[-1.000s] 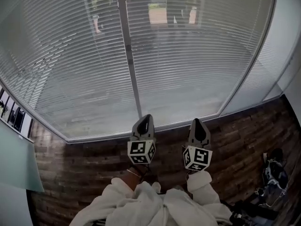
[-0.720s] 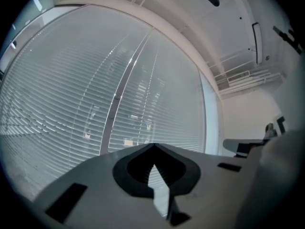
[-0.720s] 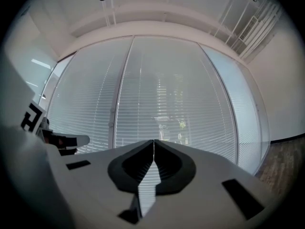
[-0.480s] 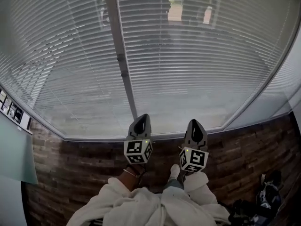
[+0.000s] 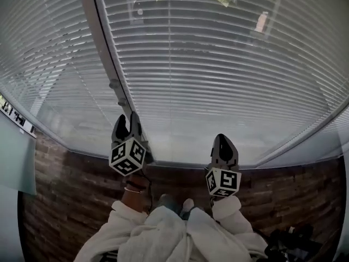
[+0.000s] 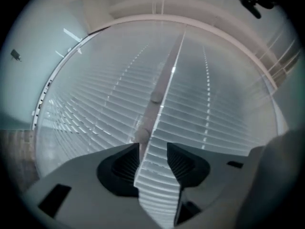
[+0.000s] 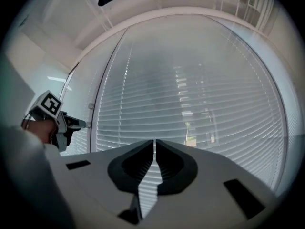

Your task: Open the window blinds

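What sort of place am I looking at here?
Likely an office or a similar indoor room, right up at a big window: wide horizontal blinds cover the glass, a grey window post divides two panes, and a dark plank floor runs below.

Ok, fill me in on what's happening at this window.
A person stands facing lowered blinds, a tool in each hand. The left tool is up by the window's frame post; its jaws have just been opening and hold nothing. The right tool is shut and empty, pointing at the blinds. They are not yet opened.
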Demonstrator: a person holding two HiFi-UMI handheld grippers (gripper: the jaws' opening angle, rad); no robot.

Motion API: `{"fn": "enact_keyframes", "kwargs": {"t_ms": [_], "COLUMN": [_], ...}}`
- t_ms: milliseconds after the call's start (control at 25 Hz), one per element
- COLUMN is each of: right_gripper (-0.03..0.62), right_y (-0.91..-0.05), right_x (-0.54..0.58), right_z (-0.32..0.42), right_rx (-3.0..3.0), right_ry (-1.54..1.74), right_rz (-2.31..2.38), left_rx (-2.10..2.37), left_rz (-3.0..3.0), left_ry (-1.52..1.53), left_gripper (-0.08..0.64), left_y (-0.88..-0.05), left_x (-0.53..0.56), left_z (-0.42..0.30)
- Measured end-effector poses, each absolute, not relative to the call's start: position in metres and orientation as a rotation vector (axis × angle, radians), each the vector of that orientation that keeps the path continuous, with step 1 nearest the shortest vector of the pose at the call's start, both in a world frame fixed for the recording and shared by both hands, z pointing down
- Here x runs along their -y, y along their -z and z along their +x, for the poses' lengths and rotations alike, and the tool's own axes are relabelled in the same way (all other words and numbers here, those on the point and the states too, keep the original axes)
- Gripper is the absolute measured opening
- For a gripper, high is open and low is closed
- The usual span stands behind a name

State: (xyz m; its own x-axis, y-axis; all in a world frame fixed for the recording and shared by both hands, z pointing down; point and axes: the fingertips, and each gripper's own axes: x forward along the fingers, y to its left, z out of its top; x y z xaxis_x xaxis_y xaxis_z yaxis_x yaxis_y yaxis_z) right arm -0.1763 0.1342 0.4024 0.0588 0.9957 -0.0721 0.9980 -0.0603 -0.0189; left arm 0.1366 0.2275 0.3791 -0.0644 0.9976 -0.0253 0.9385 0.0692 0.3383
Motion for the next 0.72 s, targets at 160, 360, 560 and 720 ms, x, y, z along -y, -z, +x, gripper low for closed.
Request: {"fn": "enact_keyframes", "kwargs": {"t_ms": [160, 360, 560, 720], "right_gripper": [0.012, 0.012, 0.012, 0.012], "right_y": [-0.406, -0.393, -0.403, -0.406], "right_x": [-0.163, -0.183, -0.195, -0.196], "right_z": [-0.182, -0.167, -0.156, -0.148], "right_rx": [-2.139, -2.077, -2.049, -2.033], "right_ry": [0.177, 0.218, 0.260, 0.271], "right_rz": [2.282, 2.314, 2.337, 2.359], "left_rx": [-2.053, -2.088, -2.050, -2.007], "left_rz": [2.036, 1.888, 1.828, 1.626], "left_ry": [-0.414, -0.532, -0.616, -0.768], "left_gripper": [0.167, 0.164, 0.153, 0.153], "left_y": [-0.386, -0.377, -0.389, -0.391], "left_x": [-0.262, -0.282, -0.285, -0.283], "left_z": [0.159, 0.156, 0.160, 0.151]}}
